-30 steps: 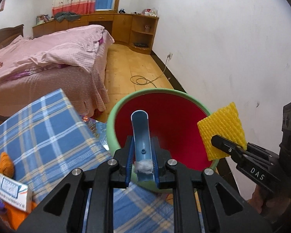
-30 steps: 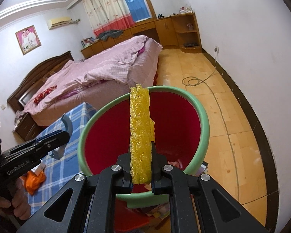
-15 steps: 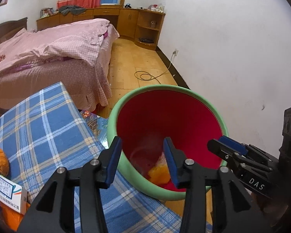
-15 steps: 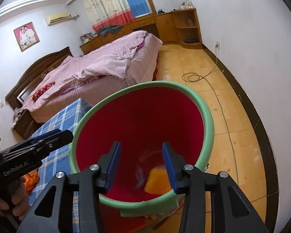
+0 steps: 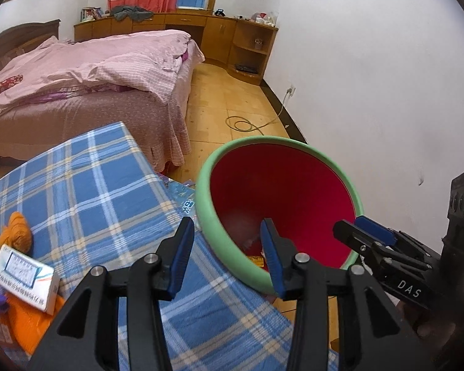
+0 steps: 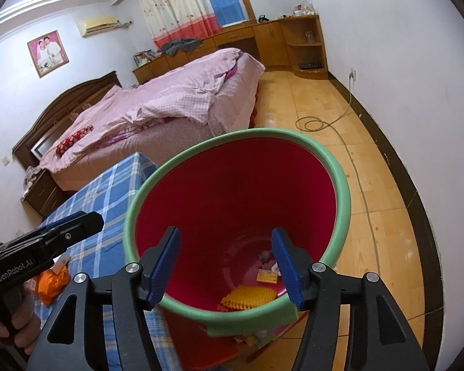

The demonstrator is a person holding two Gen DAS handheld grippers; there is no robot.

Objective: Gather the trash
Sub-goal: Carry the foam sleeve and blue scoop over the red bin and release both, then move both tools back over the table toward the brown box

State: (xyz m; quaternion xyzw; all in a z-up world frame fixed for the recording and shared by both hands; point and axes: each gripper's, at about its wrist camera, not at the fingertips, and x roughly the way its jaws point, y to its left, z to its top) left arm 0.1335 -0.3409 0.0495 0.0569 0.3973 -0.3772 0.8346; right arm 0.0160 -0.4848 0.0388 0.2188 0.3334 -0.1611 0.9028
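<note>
Two hand-held grippers hang over a red bin [image 6: 238, 204] with a green rim, standing on the wooden floor beside a table covered in a blue checked cloth [image 5: 86, 191]. The right gripper [image 6: 225, 266] is poised above the bin's mouth, its blue-padded jaws spreading wider with nothing between them. Below it, a yellow foam net [image 6: 247, 298] lies on the bin's bottom, near a small yellow packet [image 6: 266, 276] and other scraps too small to make out. The left gripper [image 5: 224, 256] straddles the near rim where the bin meets the table edge, its jaws partly apart and empty. More items wait on the cloth at the left: a white box [image 5: 24, 278] lying on an orange bag [image 5: 31, 321], with a ball of orange yarn [image 5: 17, 232] just behind. A bed with pink bedding [image 5: 92, 71] fills the room beyond, and a cable [image 6: 349, 142] trails along the floor by the white wall.
</note>
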